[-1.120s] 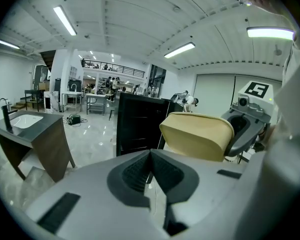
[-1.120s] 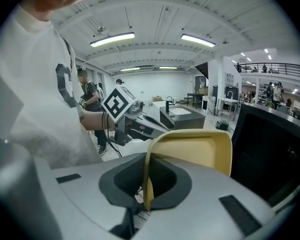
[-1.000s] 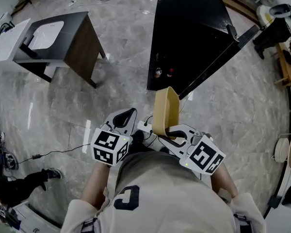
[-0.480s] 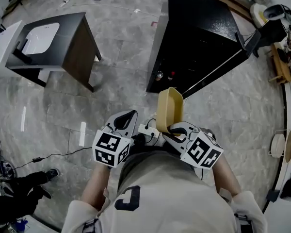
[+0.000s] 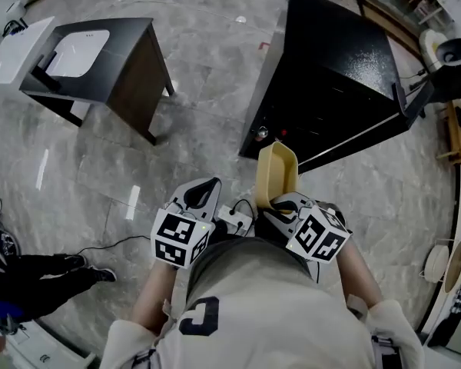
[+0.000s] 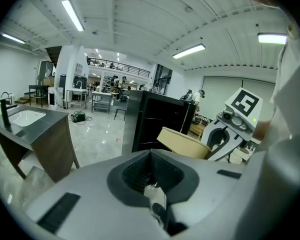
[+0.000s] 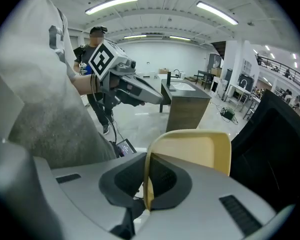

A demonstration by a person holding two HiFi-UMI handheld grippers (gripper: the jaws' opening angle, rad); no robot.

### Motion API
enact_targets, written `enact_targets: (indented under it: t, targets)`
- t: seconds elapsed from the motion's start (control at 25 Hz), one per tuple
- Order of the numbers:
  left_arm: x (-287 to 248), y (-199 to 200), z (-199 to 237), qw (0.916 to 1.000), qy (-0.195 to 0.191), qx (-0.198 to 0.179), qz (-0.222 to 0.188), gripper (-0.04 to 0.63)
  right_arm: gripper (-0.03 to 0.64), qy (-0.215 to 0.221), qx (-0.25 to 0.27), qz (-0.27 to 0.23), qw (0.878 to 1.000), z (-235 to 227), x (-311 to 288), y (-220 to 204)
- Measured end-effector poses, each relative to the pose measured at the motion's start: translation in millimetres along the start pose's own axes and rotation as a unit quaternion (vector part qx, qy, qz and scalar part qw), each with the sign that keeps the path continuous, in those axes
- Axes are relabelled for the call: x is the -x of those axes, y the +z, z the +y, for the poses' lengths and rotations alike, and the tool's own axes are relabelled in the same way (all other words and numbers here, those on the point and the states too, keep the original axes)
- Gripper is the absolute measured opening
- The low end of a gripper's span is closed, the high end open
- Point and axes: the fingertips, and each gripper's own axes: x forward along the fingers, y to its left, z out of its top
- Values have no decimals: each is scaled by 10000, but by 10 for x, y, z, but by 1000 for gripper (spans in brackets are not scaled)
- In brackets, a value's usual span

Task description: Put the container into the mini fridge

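Note:
A beige open container stands on edge with my right gripper shut on its rim. In the right gripper view one container wall is pinched between the pads. The black mini fridge stands just beyond the container, its door closed; it fills the right edge of the right gripper view as the fridge. My left gripper sits beside the right one, shut and holding nothing. From the left gripper view the container and fridge lie ahead to the right.
A dark table with a white sink basin stands to the left of the fridge. A power strip and cable lie on the marble floor by my feet. A person's legs show at the far left. Shelving and equipment line the right edge.
Both grippers have moved forward towards the fridge, the right one carrying the container lower and closer to the fridge front. The grip on the container is unchanged.

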Motion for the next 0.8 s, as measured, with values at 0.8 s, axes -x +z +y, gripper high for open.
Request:
enact_targets:
  t: [0.8]
  targets:
    - [-704, 215, -66, 9940, 957, 531, 34, 41, 31, 826, 798, 610, 9915, -1042, -276, -745]
